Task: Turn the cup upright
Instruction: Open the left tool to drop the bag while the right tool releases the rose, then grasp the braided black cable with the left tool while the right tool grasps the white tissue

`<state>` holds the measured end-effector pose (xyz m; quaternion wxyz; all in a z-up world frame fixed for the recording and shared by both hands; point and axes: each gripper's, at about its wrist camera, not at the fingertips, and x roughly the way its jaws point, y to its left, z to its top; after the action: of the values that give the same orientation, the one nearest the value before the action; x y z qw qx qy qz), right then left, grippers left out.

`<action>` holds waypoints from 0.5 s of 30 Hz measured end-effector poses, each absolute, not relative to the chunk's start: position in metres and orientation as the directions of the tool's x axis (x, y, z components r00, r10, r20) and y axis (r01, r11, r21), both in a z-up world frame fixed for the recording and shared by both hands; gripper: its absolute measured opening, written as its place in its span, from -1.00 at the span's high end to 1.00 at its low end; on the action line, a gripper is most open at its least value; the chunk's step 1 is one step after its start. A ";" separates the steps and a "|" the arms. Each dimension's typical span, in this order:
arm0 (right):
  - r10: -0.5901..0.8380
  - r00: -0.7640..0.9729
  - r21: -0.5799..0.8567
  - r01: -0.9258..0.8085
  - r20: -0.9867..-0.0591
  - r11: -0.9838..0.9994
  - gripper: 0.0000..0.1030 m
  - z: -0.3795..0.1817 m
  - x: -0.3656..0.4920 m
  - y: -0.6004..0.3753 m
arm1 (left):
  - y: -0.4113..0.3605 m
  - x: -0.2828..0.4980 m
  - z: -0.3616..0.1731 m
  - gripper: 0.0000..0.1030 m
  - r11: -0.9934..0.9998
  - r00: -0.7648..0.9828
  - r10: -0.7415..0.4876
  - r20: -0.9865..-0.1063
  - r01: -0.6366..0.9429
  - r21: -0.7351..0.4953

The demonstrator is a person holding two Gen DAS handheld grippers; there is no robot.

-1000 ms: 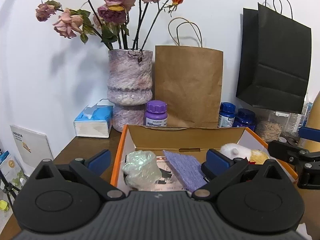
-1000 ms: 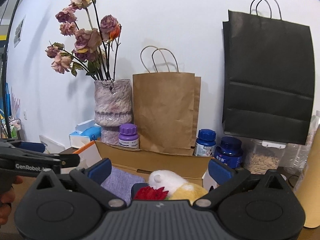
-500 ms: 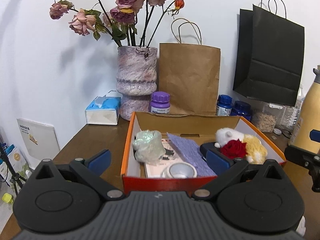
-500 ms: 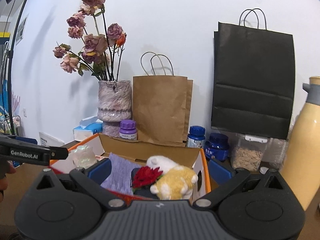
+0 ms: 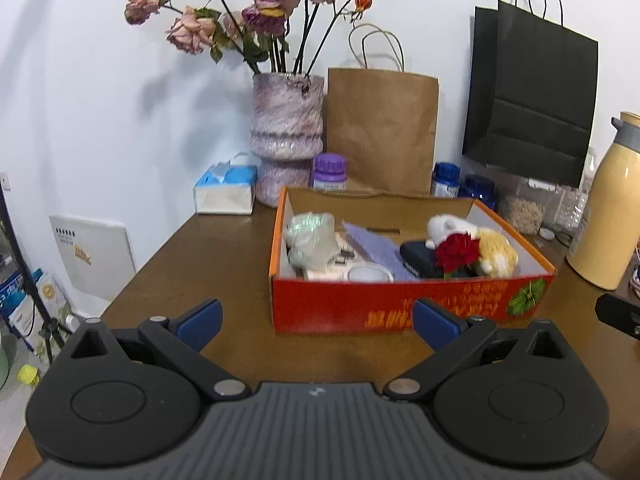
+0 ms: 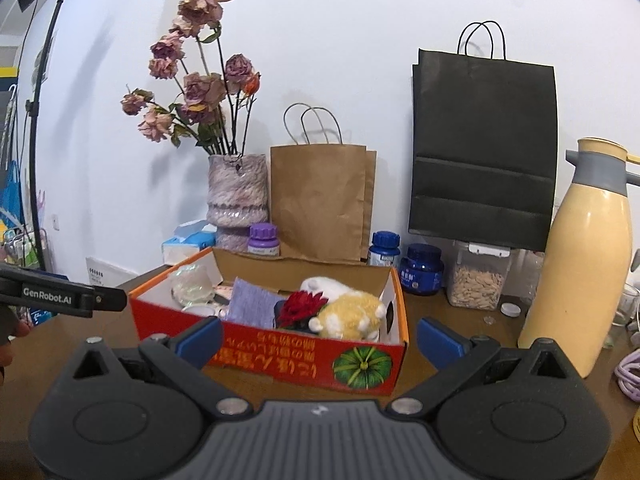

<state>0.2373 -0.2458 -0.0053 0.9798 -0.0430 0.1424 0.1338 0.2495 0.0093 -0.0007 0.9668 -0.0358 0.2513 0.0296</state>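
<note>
An iridescent, crinkled clear cup [image 5: 310, 236] lies tipped over in the back left corner of the open orange box [image 5: 400, 312]; the right wrist view shows this cup [image 6: 191, 289] too. My left gripper [image 5: 318, 322] hovers open and empty over the brown table, a short way in front of the box. My right gripper [image 6: 320, 342] is open and empty as well, near the box's [image 6: 304, 364] front right corner. The left gripper's body [image 6: 60, 300] shows at the left edge of the right wrist view.
The box also holds a purple cloth [image 5: 376, 250], a tape roll [image 5: 368, 274], a plush toy with a red rose [image 5: 472, 246]. Behind stand a vase of dried roses [image 5: 286, 136], tissue box [image 5: 226, 194], paper bags, bottles. A yellow thermos [image 6: 580, 256] stands right.
Both grippers have drawn back from over the box, so its front wall and the table in front now show. Both stay open and empty.
</note>
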 end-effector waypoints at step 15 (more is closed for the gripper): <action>0.237 0.887 -0.056 -0.280 -0.396 0.958 -1.00 -0.043 0.192 -0.260 | -0.001 0.205 -0.021 -1.00 0.997 0.814 0.024 -0.580 -0.063 -0.047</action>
<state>0.1923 -0.2600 -0.0427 0.9698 -0.0557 0.1963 0.1333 0.2046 -0.0009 -0.0212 0.9519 -0.0322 0.3040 0.0229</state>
